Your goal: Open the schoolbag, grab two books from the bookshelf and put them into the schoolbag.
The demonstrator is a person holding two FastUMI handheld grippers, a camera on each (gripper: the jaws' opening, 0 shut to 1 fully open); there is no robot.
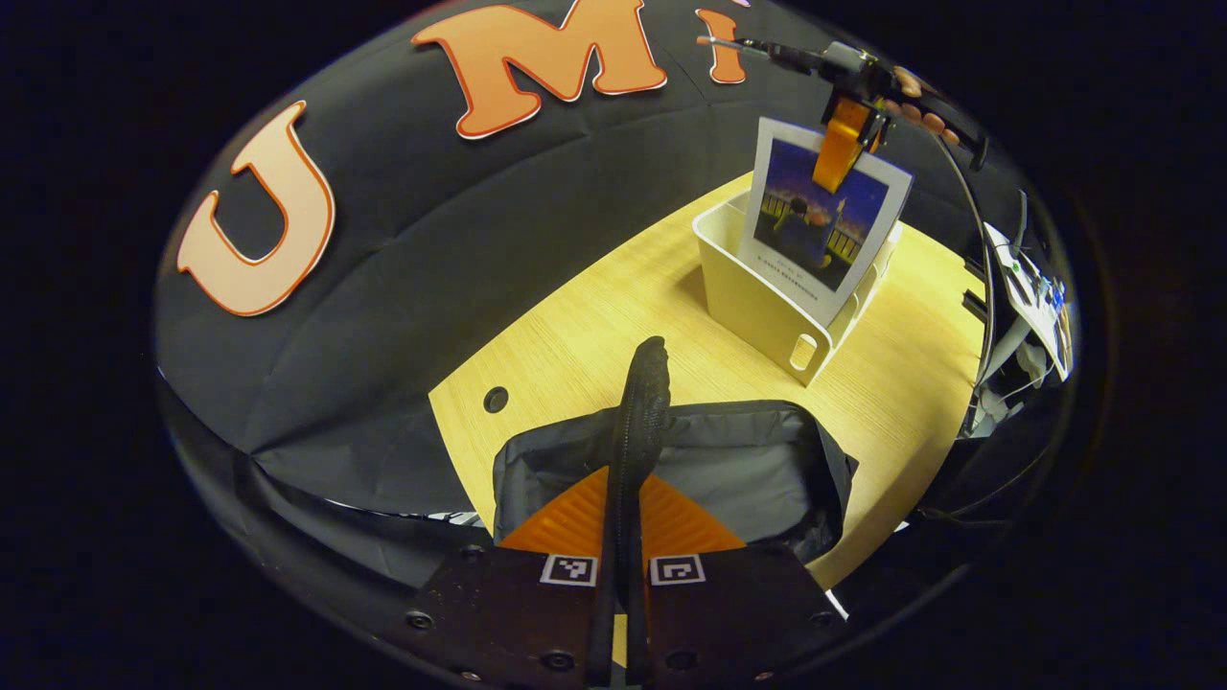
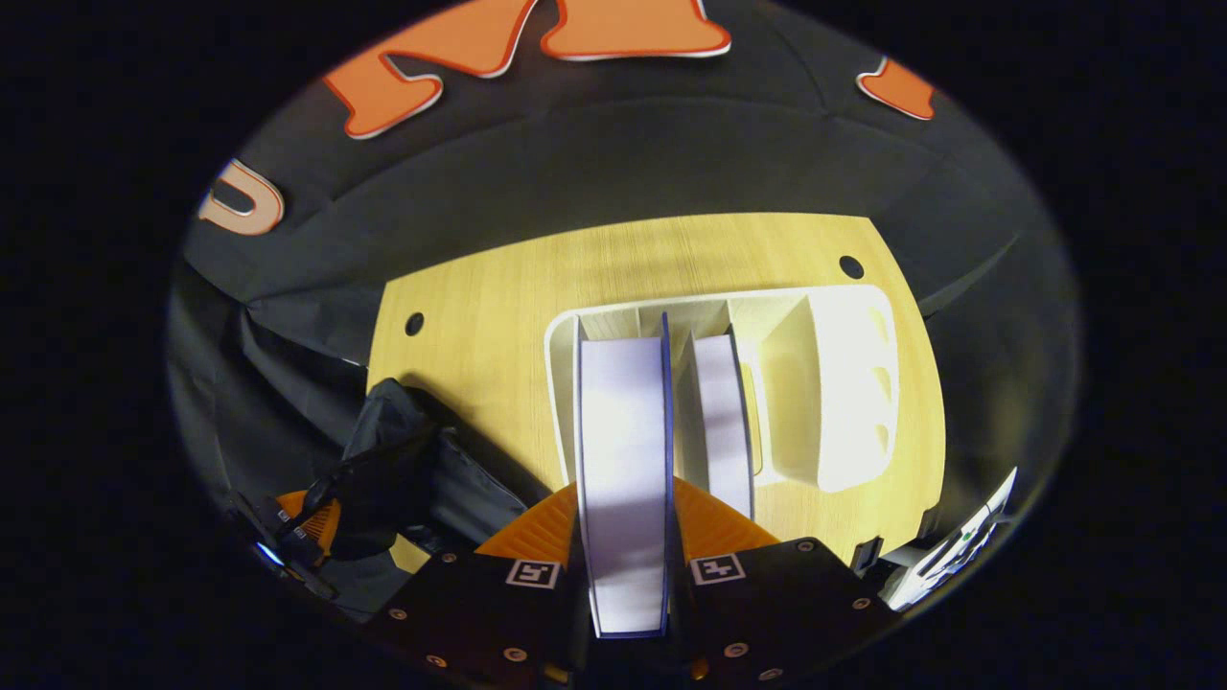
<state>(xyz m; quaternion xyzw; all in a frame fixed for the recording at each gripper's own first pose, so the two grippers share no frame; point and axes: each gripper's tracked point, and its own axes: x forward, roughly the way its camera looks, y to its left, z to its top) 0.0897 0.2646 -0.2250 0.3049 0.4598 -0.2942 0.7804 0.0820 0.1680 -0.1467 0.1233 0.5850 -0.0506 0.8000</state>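
Note:
The black schoolbag [image 1: 738, 470] lies open on the wooden table, its grey lining showing. My left gripper [image 1: 625, 484] is shut on the bag's black strap [image 1: 644, 383] and holds it upright. Beyond it stands the white bookshelf [image 1: 757, 307]. My right gripper [image 1: 844, 144] comes from above, shut on the top of a book [image 1: 824, 225] with a dark blue picture cover, raised partway out of the shelf. In the right gripper view, my right gripper [image 2: 623, 498] clamps that book [image 2: 621, 422] by its spine side; a second book [image 2: 719, 412] stands beside it in the shelf [image 2: 844, 383]. The bag [image 2: 383, 470] and left gripper [image 2: 307, 522] sit lower left.
The light wooden table [image 1: 594, 316] has a round cable hole [image 1: 496, 399] left of the bag. Cables and equipment [image 1: 1026, 278] hang past the table's right edge. Bare tabletop lies between bag and shelf. Black cloth wall closes the back.

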